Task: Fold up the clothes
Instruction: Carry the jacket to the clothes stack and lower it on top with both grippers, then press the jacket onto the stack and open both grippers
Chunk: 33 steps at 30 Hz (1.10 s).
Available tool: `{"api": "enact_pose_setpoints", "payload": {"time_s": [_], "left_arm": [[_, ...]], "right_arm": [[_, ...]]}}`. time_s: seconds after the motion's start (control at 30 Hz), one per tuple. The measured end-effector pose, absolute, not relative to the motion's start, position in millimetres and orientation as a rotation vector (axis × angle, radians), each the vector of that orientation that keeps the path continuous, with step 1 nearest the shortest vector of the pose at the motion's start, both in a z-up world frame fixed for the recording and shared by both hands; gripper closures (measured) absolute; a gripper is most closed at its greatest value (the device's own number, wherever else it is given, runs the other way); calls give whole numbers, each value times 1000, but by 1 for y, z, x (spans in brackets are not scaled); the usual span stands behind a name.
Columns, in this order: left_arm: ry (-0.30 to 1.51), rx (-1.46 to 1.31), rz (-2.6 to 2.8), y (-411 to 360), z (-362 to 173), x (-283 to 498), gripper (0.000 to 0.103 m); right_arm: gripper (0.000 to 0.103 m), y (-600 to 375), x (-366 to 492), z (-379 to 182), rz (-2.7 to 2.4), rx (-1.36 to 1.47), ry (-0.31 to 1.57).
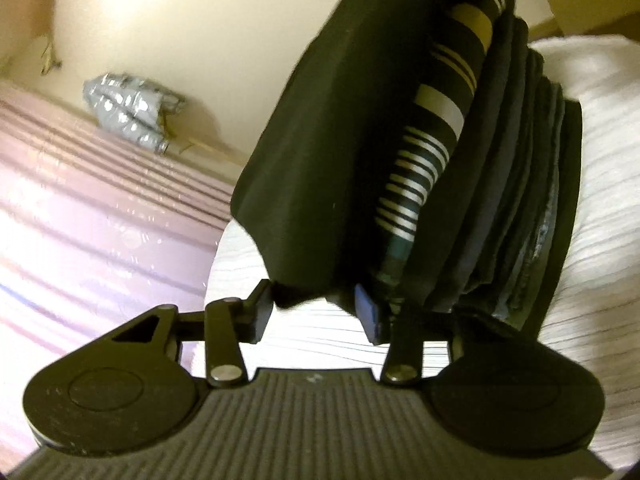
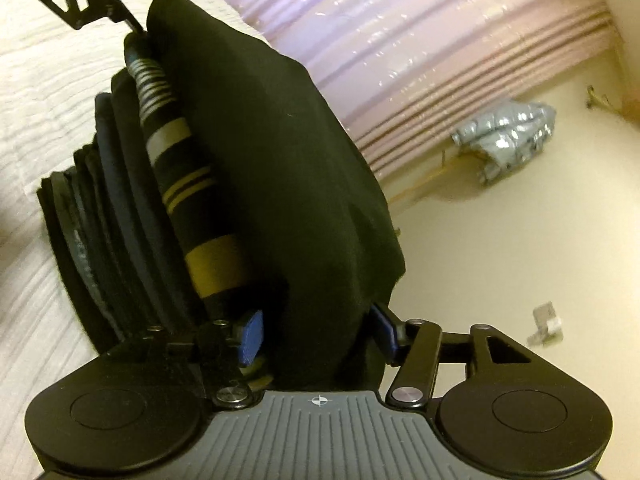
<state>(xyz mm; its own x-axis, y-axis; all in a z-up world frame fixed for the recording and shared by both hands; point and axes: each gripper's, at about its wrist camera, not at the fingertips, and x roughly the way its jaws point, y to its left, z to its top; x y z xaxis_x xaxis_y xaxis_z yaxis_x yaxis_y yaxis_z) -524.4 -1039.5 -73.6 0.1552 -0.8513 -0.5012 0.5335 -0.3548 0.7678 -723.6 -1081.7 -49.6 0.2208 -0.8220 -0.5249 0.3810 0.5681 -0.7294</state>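
A black garment (image 1: 320,128) was seen folded on top of a stack of folded clothes (image 1: 512,184), which lay on a white textured bedspread (image 1: 600,184). A striped garment (image 1: 432,128) was sandwiched just beneath the black one. The left gripper (image 1: 316,312) was held with its jaws apart, the black garment's edge between them with a gap at the left pad. The right gripper (image 2: 316,332) was likewise spread around the black fabric; whether its pads pressed could not be told. No readable writing or brand was found. Beyond the stack, a crumpled silvery bag (image 2: 504,136) lay on the floor.
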Motion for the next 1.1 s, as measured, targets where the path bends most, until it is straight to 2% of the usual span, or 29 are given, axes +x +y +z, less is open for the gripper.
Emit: {"api": "enact_pose_setpoints", "payload": {"time_s": [0.27,0.43,0.63,0.8,1.1], "left_arm": [[-139,1088,-1531,-1014,-38,-517,61],[-96,939,-1561,-1014,-4,-517,61],[36,847,-1577,-1058,10,-513,62],[157,884,-1602,-1065,-8,-512,64],[177,891,-1586,-1052,9,-512,63]], "right_arm": [[47,-1049,-737,-31,-935,-257,982],[47,-1032,-746,5,-949,-108,756],[47,-1090,-746,42,-956,151,536],[47,-1123,-758,6,-951,322,581],[46,-1115,-769,22,-938,354,573]]}}
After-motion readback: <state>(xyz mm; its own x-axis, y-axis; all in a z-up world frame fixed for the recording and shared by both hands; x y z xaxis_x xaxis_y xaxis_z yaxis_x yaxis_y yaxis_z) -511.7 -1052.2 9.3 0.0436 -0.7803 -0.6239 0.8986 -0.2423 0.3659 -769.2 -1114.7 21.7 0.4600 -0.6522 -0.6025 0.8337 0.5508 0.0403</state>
